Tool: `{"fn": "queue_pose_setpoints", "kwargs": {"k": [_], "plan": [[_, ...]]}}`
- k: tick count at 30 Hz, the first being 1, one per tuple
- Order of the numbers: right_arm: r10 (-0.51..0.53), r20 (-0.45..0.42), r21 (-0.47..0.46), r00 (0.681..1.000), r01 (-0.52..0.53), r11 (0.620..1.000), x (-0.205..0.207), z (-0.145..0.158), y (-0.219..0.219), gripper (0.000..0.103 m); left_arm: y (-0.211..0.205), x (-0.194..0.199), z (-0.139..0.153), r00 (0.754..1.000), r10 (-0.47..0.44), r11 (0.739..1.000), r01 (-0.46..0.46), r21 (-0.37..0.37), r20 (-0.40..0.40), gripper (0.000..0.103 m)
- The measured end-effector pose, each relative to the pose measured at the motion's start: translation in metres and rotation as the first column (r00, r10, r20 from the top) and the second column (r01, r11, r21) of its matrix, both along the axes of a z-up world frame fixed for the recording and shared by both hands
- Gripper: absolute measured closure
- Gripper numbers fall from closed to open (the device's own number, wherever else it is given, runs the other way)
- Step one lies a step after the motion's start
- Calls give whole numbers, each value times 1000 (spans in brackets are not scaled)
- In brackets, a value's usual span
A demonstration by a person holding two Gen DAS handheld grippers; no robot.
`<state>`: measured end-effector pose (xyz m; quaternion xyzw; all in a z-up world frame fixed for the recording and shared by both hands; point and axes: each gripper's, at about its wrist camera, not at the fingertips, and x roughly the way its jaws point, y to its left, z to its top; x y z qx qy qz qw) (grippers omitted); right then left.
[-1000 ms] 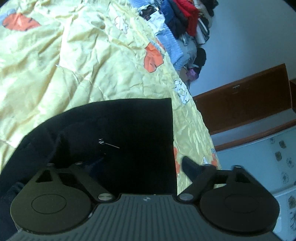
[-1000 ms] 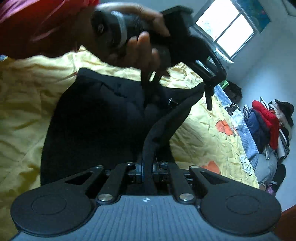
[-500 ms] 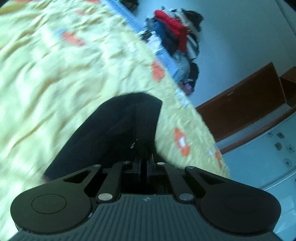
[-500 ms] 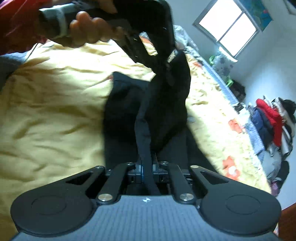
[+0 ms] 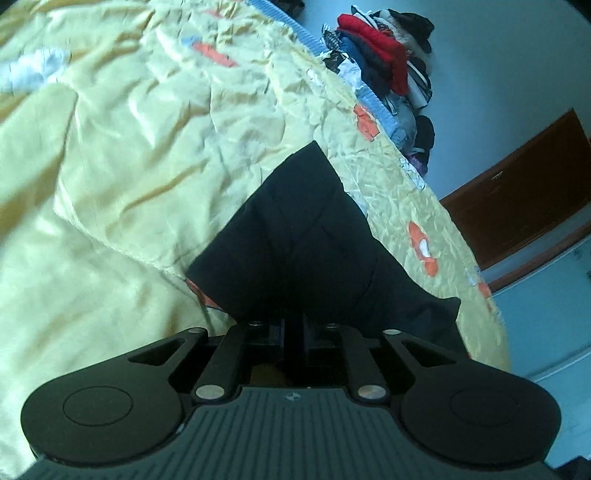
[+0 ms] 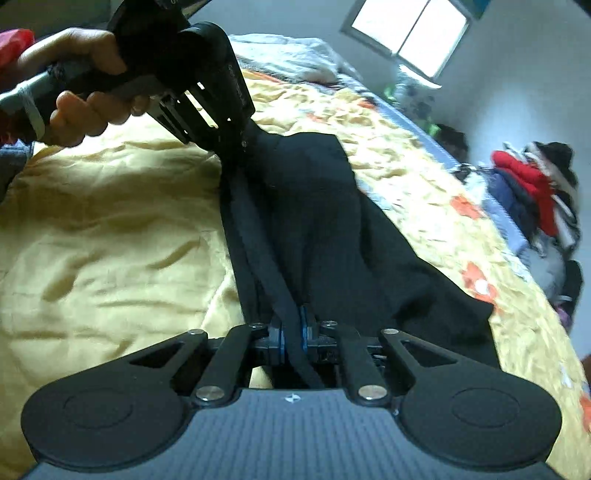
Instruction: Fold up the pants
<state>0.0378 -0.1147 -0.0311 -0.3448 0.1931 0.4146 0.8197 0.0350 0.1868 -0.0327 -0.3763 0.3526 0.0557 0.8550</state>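
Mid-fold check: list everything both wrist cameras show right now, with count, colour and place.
pants: one, black, on the bedspread, edge stretched between both grippers
bedspread: one, yellow with orange patches, covering the bed
clothes pile: one heap, red, blue, black and white, at the far edge of the bed
window: one, bright, far wall in the right wrist view
wooden panel: one, brown, against the wall beyond the bed
left gripper: one, black, shut on the pants at the far end
right gripper: one, black with blue pads, shut on the pants' edge band
hand: one, gripping the left gripper's handle, red sleeve behind it
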Motion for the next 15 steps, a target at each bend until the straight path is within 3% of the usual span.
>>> {"fn": "queue_pose_setpoints", "kwargs": {"k": [2,5,9,10,12,13,15], "plan": [[-22,-9,23,1000,23,999,-11,5,-12,94,1,-5,6,1000,-1,1000,1,26,-1,81],[-52,-137,97,989,66,993,-14,17,-48,84,3,-14,15,1000,20,998,-20,65,7,75],[-238,-188,155,953,268,951,-12,24,-114,80,-5,-25,35,995,84,976,-93,196,54,74],[-300,-200,176,933,336,925,-10,26,-131,77,-10,-27,41,992,92,969,-108,222,81,74],[-441,-239,232,865,492,839,-4,27,-170,66,-23,-25,52,990,67,961,-98,258,128,71],[-512,-262,273,818,572,774,-3,28,-192,53,-32,-20,56,989,36,959,-74,275,140,61],[-611,-318,321,725,688,651,-3,25,-227,39,-54,-8,59,987,-38,959,-8,284,157,46]]}}
